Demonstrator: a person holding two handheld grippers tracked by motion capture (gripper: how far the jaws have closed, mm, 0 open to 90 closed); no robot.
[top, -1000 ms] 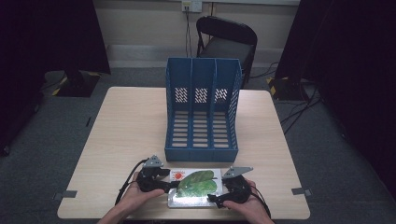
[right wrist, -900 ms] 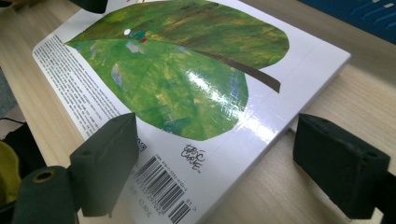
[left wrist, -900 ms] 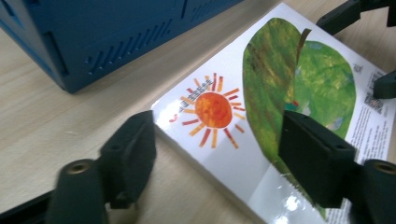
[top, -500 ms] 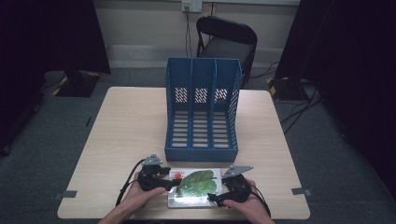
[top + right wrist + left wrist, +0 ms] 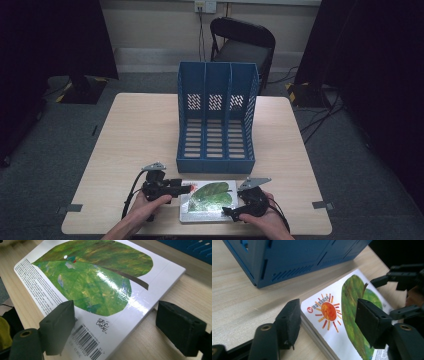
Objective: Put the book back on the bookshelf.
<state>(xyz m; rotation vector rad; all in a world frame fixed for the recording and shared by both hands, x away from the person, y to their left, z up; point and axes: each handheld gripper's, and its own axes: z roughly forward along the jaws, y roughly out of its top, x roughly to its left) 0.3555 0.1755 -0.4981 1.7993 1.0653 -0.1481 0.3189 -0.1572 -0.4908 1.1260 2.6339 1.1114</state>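
A picture book with a big green leaf on its cover lies flat at the near edge of the table, just in front of the blue three-slot file holder that stands upright at the middle. The left hand-held gripper reaches in level at the book's left end; its jaws have just been closing, yet they are apart, one pad beside the corner with the orange sun, the other above the cover, neither pressing on it. The right hand-held gripper sits at the book's near right corner, by the barcode; its jaws stand wide, one pad over the cover's edge and the other out over bare wood past the book's side, with no grip on it. A person's hands come in from the near side, one holding each gripper. Behind the table stands a dark chair.
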